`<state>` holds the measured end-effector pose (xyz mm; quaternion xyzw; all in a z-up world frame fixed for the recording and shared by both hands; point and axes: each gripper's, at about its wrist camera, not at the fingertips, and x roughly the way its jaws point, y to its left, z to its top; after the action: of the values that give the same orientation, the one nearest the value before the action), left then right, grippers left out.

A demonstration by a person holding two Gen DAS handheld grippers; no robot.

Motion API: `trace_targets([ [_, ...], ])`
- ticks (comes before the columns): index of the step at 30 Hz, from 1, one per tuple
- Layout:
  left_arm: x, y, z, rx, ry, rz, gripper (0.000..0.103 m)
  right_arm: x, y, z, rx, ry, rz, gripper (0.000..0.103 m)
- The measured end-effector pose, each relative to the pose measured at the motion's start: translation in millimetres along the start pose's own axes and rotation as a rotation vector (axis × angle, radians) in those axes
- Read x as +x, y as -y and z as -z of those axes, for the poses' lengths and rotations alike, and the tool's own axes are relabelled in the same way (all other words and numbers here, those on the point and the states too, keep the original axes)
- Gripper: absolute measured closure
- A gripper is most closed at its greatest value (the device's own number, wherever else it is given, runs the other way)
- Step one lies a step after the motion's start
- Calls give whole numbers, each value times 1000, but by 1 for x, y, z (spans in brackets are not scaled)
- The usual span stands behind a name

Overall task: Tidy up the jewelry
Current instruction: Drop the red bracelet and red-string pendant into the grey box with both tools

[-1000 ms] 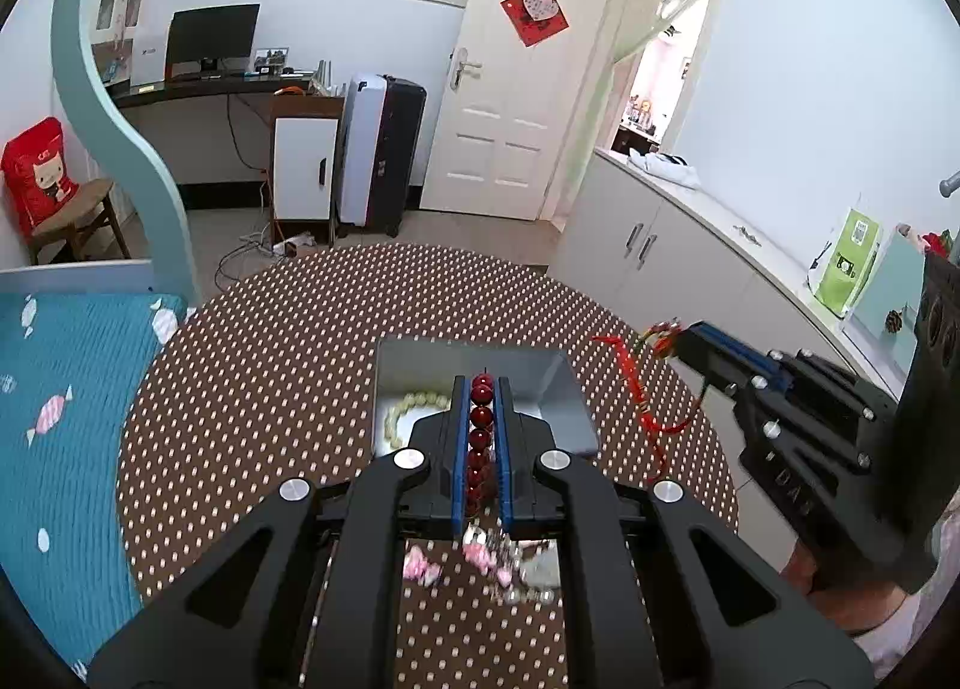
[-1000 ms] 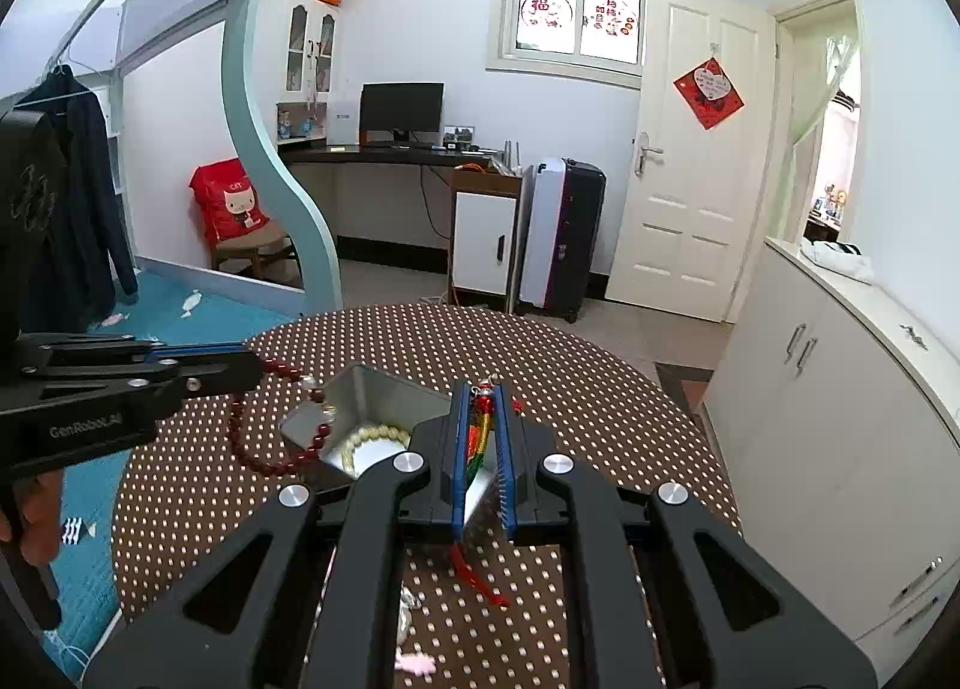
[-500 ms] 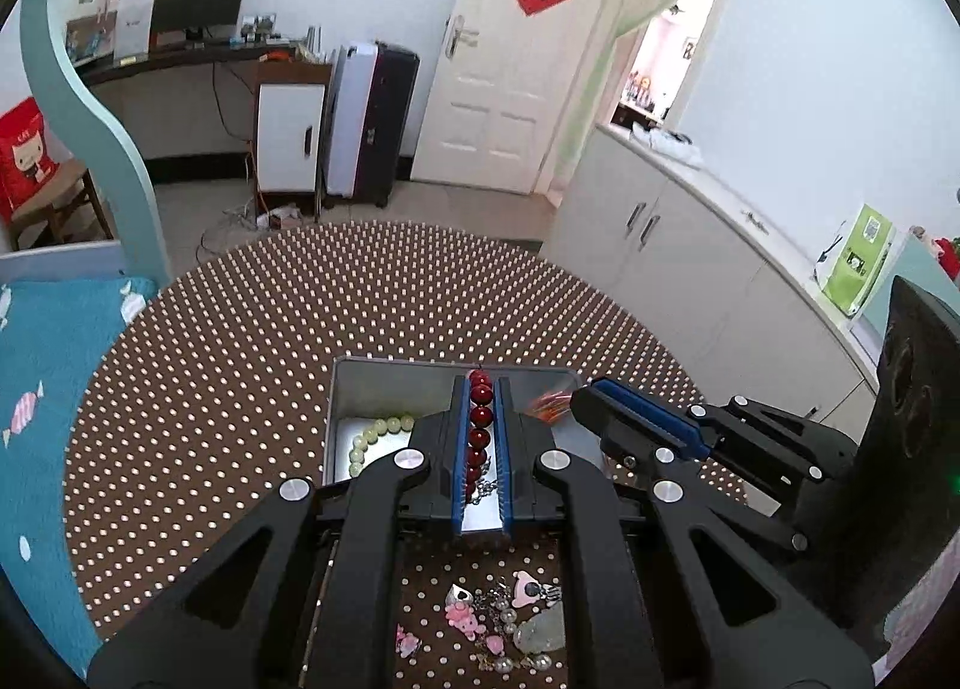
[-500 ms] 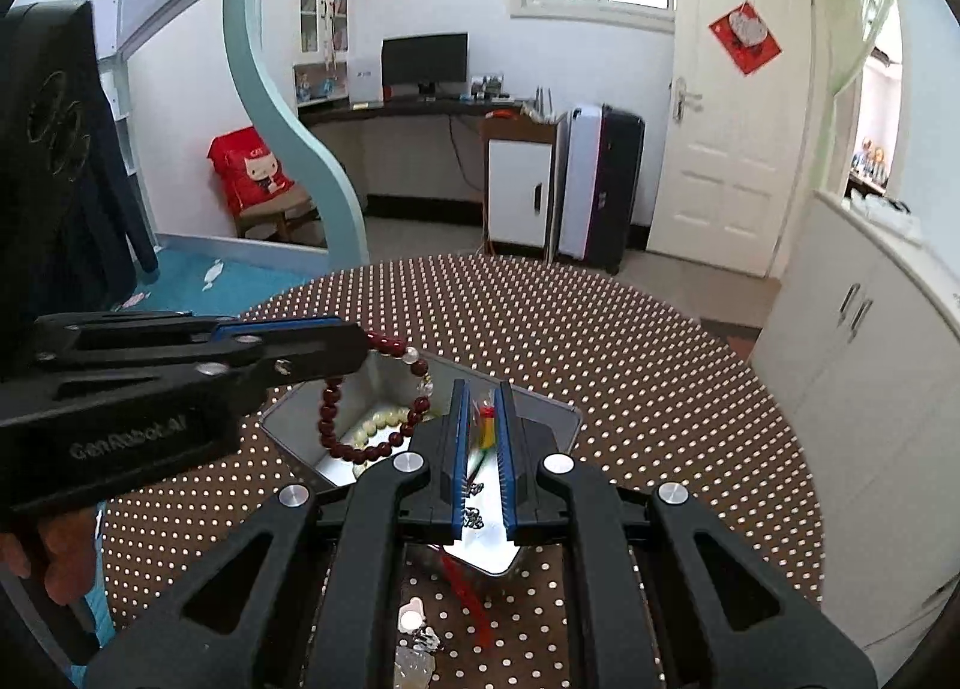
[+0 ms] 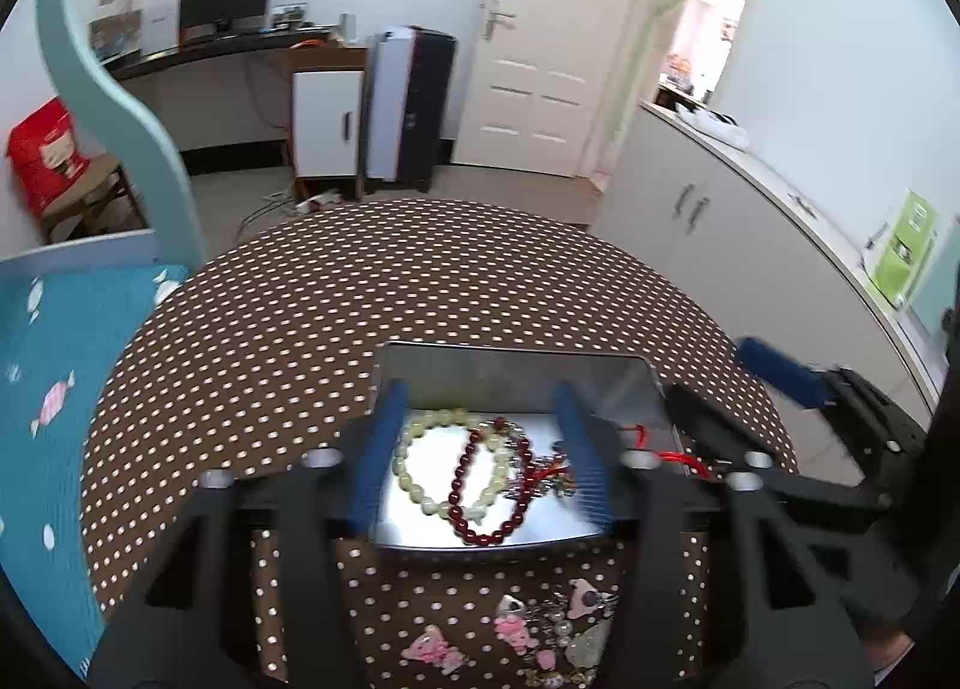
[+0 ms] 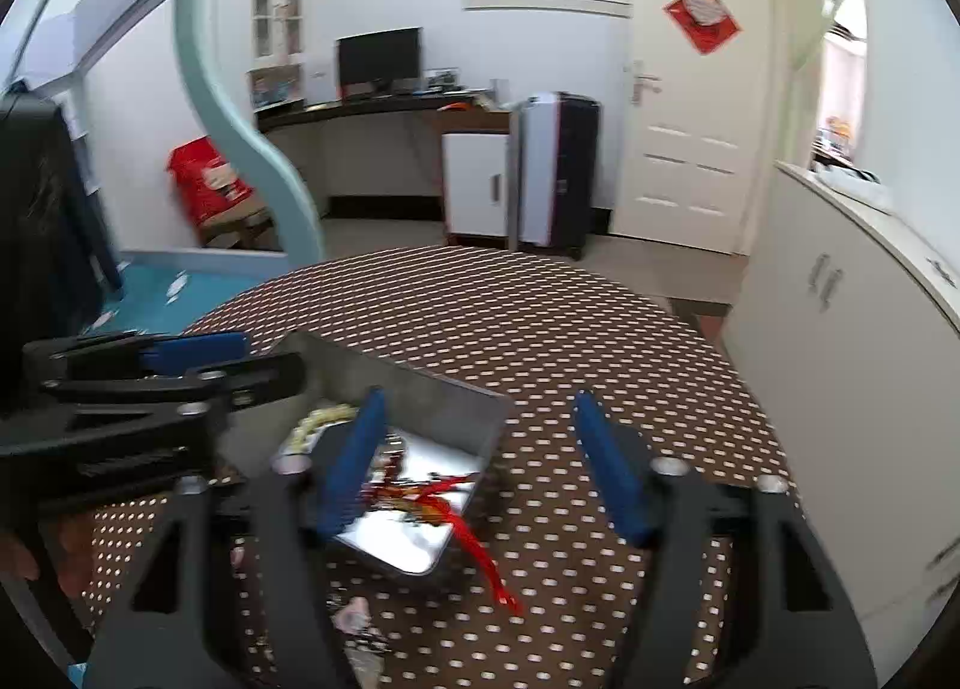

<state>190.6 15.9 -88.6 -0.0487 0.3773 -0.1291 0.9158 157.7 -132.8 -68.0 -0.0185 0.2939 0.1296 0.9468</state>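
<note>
A metal tray sits on the dotted round table. In it lie a pale bead bracelet, a dark red bead bracelet and a red tasselled charm. My left gripper is open and empty just above the tray. My right gripper is open and empty over the tray's right side. The red charm lies in the tray with its tassel hanging over the rim. The left gripper's fingers show at the left of the right wrist view.
Loose pink and pearl trinkets lie on the table in front of the tray. The right gripper's finger shows at the tray's right. White cabinets stand right of the table, a blue bed to its left.
Both grippers opened over the tray. The dark red bracelet dropped from the left gripper and the red charm from the right; both now lie in the tray.
</note>
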Motion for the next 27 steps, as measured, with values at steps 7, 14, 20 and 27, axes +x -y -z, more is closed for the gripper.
trace_targets([
  [7, -11, -4, 9, 12, 19, -33, 19, -8, 9, 6, 17, 2, 67, 18],
  [14, -20, -6, 16, 6, 15, -43, 15, -13, 10, 9, 27, 4, 77, 14],
  [20, -30, -7, 20, 8, 23, -54, 14, -21, 11, 15, 27, 10, 82, 13],
  [27, -44, -10, 28, 2, 22, -77, 13, -34, 15, 20, 56, 35, 94, 10],
])
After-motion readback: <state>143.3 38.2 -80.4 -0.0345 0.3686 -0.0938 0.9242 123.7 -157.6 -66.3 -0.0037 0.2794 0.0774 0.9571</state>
